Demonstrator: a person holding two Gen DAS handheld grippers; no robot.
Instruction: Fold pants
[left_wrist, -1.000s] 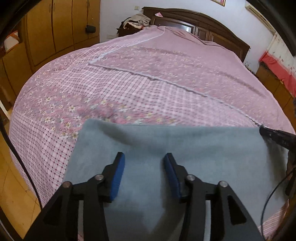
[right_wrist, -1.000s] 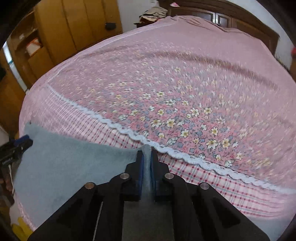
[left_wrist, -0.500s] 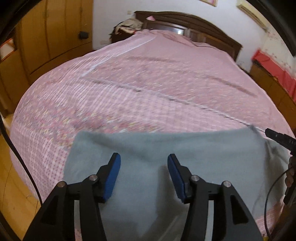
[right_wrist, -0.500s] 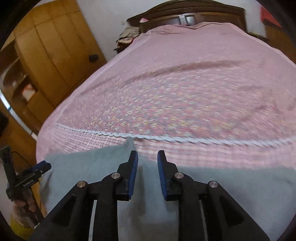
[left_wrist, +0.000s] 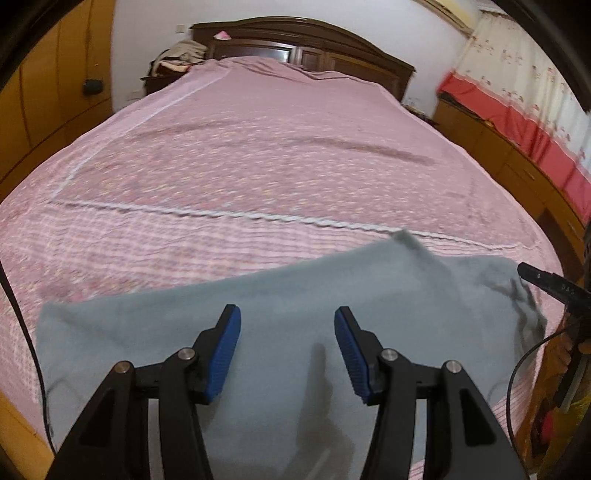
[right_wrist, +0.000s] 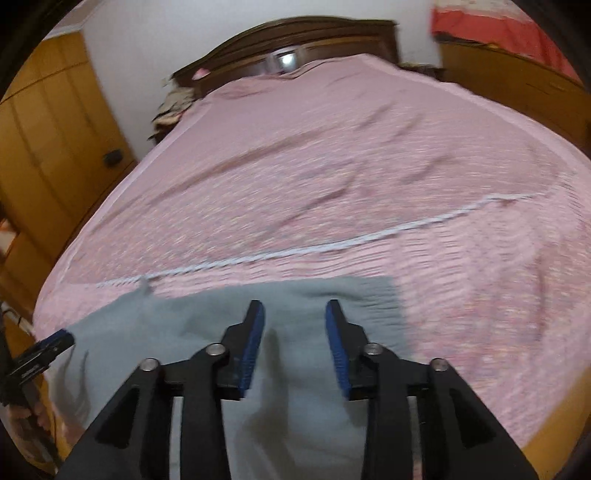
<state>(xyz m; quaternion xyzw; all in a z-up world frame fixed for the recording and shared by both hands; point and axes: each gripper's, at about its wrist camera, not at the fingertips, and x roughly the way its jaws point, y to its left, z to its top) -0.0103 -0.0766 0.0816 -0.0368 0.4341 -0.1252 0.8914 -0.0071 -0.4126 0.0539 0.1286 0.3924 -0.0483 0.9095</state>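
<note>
Pants (left_wrist: 280, 295): grey, lay flat on the pink bedspread (left_wrist: 258, 166).
Left gripper (left_wrist: 287, 350): released — above the pants.
Right gripper (right_wrist: 294, 343): released — gripped nothing.

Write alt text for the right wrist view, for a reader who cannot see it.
The right gripper hangs open over grey pants spread flat at the near edge of a bed with a pink floral bedspread. The left gripper shows at the left edge, with a dark wooden headboard beyond.
</note>
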